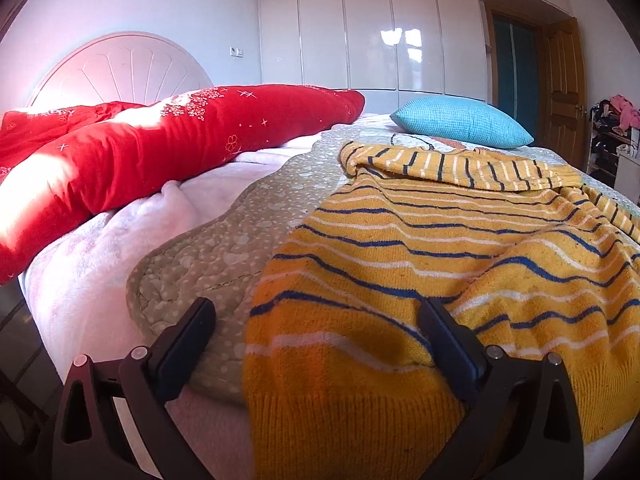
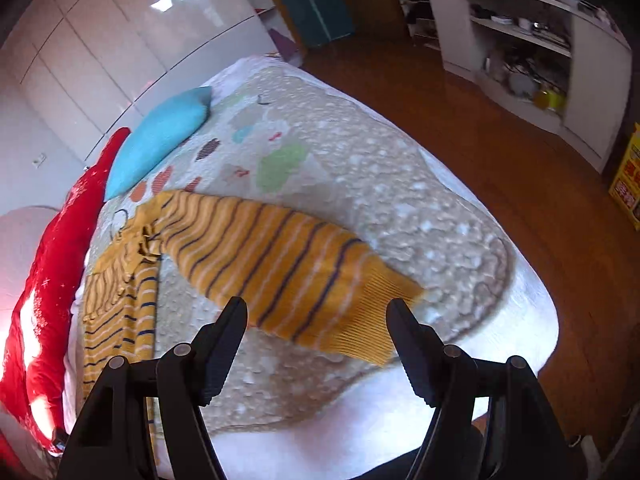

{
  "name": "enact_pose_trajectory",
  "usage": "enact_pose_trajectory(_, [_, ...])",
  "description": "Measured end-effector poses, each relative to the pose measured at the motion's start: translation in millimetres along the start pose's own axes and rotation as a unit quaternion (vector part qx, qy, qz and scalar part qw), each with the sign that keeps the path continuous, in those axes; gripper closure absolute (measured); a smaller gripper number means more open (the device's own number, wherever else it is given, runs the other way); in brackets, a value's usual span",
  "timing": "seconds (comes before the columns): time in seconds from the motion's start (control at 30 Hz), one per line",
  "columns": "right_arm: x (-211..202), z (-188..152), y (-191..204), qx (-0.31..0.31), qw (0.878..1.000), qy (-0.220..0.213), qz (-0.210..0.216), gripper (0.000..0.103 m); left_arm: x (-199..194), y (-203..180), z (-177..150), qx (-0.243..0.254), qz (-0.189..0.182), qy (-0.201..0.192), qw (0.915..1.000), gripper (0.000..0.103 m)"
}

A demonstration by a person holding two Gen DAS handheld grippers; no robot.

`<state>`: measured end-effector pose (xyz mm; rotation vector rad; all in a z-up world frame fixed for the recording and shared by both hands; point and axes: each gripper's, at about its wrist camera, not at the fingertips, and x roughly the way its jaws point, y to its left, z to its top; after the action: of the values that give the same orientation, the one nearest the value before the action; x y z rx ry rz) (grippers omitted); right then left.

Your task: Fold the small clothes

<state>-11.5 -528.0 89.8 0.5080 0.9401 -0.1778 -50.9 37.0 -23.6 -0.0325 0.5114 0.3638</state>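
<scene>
Both the left gripper [image 1: 316, 334] and the right gripper [image 2: 317, 336] are built of matte black plastic, each with two flat rectangular fingers, triangular openings in the linkage arms behind the jaws, and round silver pivot pins on the arms just behind each finger.

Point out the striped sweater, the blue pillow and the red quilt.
striped sweater [image 1: 400, 256]: left wrist view, middle of its body.
blue pillow [image 1: 460, 120]: left wrist view, centre of its face.
red quilt [image 1: 180, 140]: left wrist view, its sunlit upper fold.
</scene>
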Motion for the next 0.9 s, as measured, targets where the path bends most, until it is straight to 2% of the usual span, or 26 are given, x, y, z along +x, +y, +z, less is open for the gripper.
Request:
enact_pose_trajectory(0.07, [10,-11,-16,0.007,1.0,-0.003,-0.016,0.026,-1,-1,0,0.0,0.01,-0.004,0.9999,0.0])
enact_pose_trajectory(0.2, [27,-21,-40,0.042,0.999,-0.009,0.019,0.026,-3,-2,-2,0.0,0.017,-0.007,0.9998,0.0])
enact_pose_trajectory(0.3, [48,-24,-40,0.035,0.999,-0.006,0.014,0.028,-4,-2,-2,0.0,0.02,-0.006,0.9998,0.0])
enact_pose_trajectory(0.33, [54,-25,-37,0.03,1.0,-0.006,0.008,0.033,-5,-2,-1,0.003,0.019,0.0,0.9998,0.0])
enact_pose_trajectory(0.37, [56,-25,-32,0.022,1.0,-0.01,0.001,0.055,-6,-1,2,0.007,0.016,0.01,0.9998,0.0])
enact_pose_trajectory(0.4, [59,-25,-28,0.015,1.0,-0.009,0.0,0.083,-7,0,6,0.011,0.012,0.021,0.9996,0.0])
enact_pose_trajectory(0.43, [62,-24,-27,0.018,1.0,-0.001,0.024,0.092,-10,2,10,0.012,0.003,0.031,0.9994,0.0])
enact_pose_trajectory(0.47, [60,-22,-25,0.025,0.999,0.001,0.044,0.092,-17,4,16,0.008,-0.009,0.034,0.9994,0.0])
enact_pose_trajectory(0.5, [55,-19,-20,0.02,0.999,-0.005,0.046,0.092,-25,9,23,0.0,-0.024,0.031,0.9992,0.001])
enact_pose_trajectory(0.57, [39,-9,-10,-0.002,0.999,-0.028,0.034,0.093,-45,17,41,-0.015,-0.052,0.006,0.9985,0.001])
enact_pose_trajectory(0.67, [9,17,-8,0.001,0.997,-0.07,0.012,0.094,-66,24,74,-0.03,-0.071,-0.041,0.9961,0.001])
enact_pose_trajectory(0.8, [-26,63,-3,0.017,0.992,-0.123,-0.021,0.094,-49,23,111,-0.065,-0.094,-0.038,0.9927,0.0])
enact_pose_trajectory(0.9, [-33,86,31,-0.003,0.991,-0.131,-0.026,0.094,-22,16,125,-0.081,-0.105,-0.021,0.9909,0.0])
